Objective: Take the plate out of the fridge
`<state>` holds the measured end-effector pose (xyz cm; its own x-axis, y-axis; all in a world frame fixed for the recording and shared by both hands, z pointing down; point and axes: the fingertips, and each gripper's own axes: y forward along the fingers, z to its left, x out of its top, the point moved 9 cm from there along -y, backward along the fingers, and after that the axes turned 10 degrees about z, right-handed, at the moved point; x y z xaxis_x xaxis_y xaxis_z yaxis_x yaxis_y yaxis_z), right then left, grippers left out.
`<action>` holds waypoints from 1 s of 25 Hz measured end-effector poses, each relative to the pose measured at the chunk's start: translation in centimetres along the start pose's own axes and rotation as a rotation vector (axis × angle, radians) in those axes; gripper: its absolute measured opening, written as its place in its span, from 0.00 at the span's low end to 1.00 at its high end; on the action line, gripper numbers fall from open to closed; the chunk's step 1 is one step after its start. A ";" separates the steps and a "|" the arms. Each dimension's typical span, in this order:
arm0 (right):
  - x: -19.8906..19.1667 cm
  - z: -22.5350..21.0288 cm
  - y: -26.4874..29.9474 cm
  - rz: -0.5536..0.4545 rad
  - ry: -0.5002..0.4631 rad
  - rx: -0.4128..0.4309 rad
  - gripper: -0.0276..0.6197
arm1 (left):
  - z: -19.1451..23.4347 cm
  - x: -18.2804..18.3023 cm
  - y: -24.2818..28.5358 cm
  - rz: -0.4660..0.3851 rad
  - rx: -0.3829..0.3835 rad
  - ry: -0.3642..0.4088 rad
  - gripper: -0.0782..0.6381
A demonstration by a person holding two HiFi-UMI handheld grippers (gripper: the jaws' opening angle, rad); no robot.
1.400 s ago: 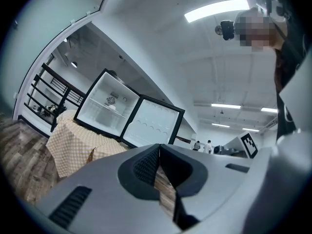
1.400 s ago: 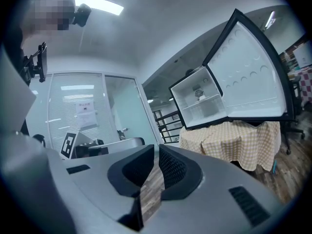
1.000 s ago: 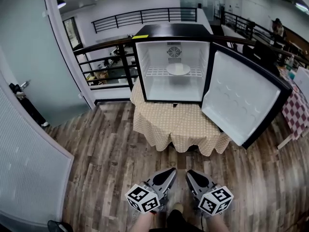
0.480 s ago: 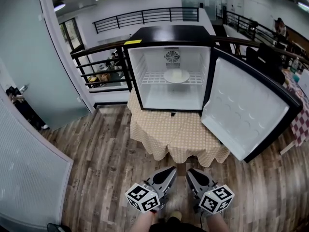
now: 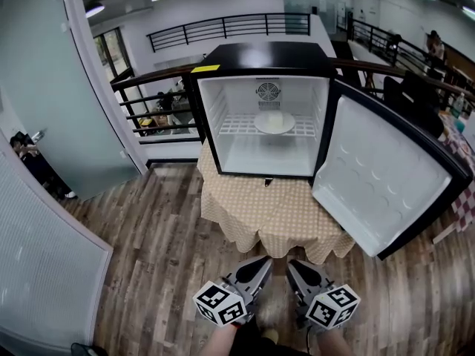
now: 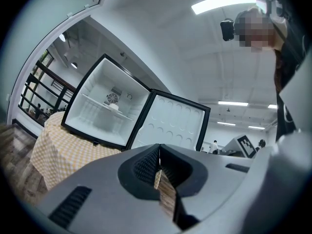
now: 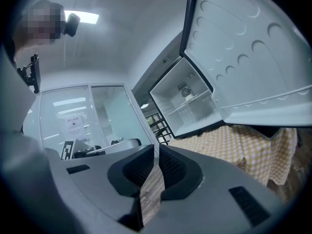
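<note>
A white plate (image 5: pixel 274 122) lies on the wire shelf inside the small black fridge (image 5: pixel 260 53), whose door (image 5: pixel 386 184) hangs open to the right. The same plate (image 6: pixel 113 107) looks tiny in the left gripper view and is a pale speck, plate (image 7: pixel 187 96), in the right gripper view. My left gripper (image 5: pixel 262 265) and right gripper (image 5: pixel 294 267) are held low and side by side, well short of the fridge. Both have their jaws closed together with nothing between them.
The fridge stands on a round table with a yellow checked cloth (image 5: pixel 274 206). A black railing (image 5: pixel 156 102) runs behind it. A glass partition (image 5: pixel 44 258) lines the left, a red checked table (image 5: pixel 467 199) sits far right. Wood floor (image 5: pixel 163 258) lies between me and the table.
The fridge and table have grown slightly larger and shifted in the head view as the view drew nearer. Both grippers keep the same low, shut pose.
</note>
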<state>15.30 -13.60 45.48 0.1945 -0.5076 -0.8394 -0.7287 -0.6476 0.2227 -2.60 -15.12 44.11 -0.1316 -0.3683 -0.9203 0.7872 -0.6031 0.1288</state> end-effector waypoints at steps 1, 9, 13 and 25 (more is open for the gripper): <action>0.1 -0.2 0.2 0.000 0.002 0.001 0.12 | 0.2 0.1 0.3 0.000 -0.003 0.000 0.12; 2.3 -2.7 2.5 -0.014 0.023 -0.032 0.12 | 3.1 1.9 4.1 0.000 -0.058 0.012 0.12; 4.2 -4.0 4.6 -0.028 0.034 -0.035 0.12 | 5.3 3.6 6.2 -0.006 -0.080 0.018 0.12; 8.3 -7.7 11.5 -0.039 0.096 -0.058 0.12 | 12.6 7.3 10.9 0.019 -0.118 -0.002 0.12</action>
<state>13.56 -29.66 44.93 0.2860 -0.5320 -0.7970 -0.6806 -0.6983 0.2219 -2.52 -33.31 43.40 -0.1170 -0.3803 -0.9174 0.8552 -0.5083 0.1017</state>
